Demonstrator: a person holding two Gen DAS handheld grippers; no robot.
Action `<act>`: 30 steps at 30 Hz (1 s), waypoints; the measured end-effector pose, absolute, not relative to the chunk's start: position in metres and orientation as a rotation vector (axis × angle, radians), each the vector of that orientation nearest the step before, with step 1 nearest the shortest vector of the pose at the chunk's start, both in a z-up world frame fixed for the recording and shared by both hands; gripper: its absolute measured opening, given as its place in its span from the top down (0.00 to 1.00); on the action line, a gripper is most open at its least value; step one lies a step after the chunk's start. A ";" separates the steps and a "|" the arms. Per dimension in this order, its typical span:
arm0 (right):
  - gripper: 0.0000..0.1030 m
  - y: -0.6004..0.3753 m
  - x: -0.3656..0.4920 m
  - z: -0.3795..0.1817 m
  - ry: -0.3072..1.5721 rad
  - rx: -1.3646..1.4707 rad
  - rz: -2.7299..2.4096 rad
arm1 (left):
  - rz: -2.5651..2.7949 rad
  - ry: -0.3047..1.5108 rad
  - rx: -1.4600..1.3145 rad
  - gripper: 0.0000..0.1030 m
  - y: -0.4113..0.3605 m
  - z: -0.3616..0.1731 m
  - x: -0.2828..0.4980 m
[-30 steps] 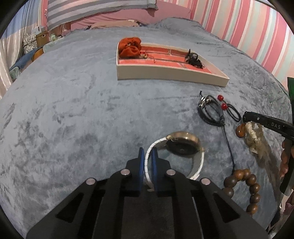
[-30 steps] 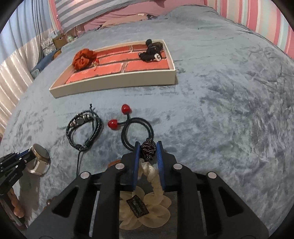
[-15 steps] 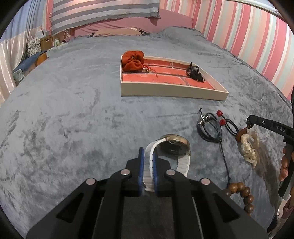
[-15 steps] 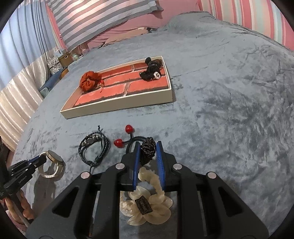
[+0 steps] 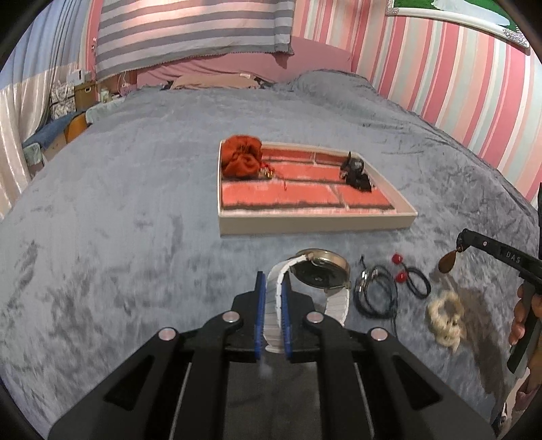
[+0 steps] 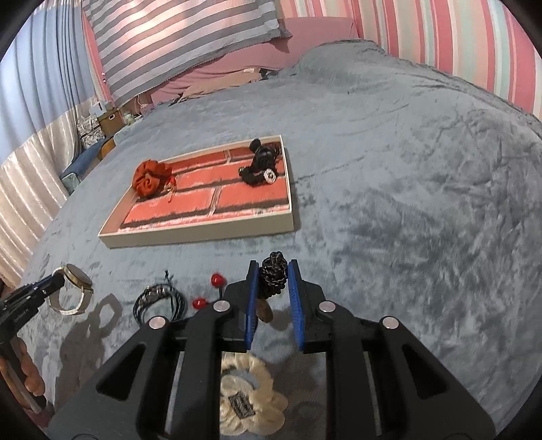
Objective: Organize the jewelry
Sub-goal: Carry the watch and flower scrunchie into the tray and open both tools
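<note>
My left gripper [image 5: 271, 284] is shut on the white strap of a gold-cased watch [image 5: 320, 274], held a little above the grey blanket. From the right wrist view the same watch [image 6: 76, 281] hangs at the left gripper [image 6: 50, 284]. My right gripper [image 6: 272, 267] is shut on the black knot [image 6: 272, 277] of a corded ornament. Its brown bead [image 5: 447, 264] and cream flower piece [image 6: 247, 402] dangle below the knot. A brick-patterned tray [image 5: 315, 228] lies ahead, holding an orange pouch [image 5: 242, 160] and a black piece [image 5: 355, 169].
On the blanket between the grippers lie a black cord bracelet [image 5: 374, 294] and a black hair tie with red beads [image 5: 406, 281]. A hand [image 5: 523, 318] holds the right gripper's grip. A striped pillow [image 5: 189, 30] and a striped wall stand beyond the tray.
Both grippers have risen and tilted up with their loads. The watch has come off the blanket, and the cream ornament now dangles under the right gripper. The tray looks nearer.
</note>
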State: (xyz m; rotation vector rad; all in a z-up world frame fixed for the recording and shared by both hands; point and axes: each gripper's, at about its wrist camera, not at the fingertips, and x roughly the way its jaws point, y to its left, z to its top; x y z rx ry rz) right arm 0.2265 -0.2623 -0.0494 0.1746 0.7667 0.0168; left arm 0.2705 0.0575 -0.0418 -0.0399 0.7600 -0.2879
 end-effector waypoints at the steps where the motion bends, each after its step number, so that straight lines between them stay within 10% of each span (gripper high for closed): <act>1: 0.82 -0.262 0.230 -0.048 0.764 0.171 0.016 | -0.289 0.757 -0.040 0.91 0.057 -0.040 0.274; 30: 0.82 -0.217 0.430 -0.048 0.700 0.024 -0.019 | -0.166 0.851 -0.025 0.91 0.031 -0.074 0.497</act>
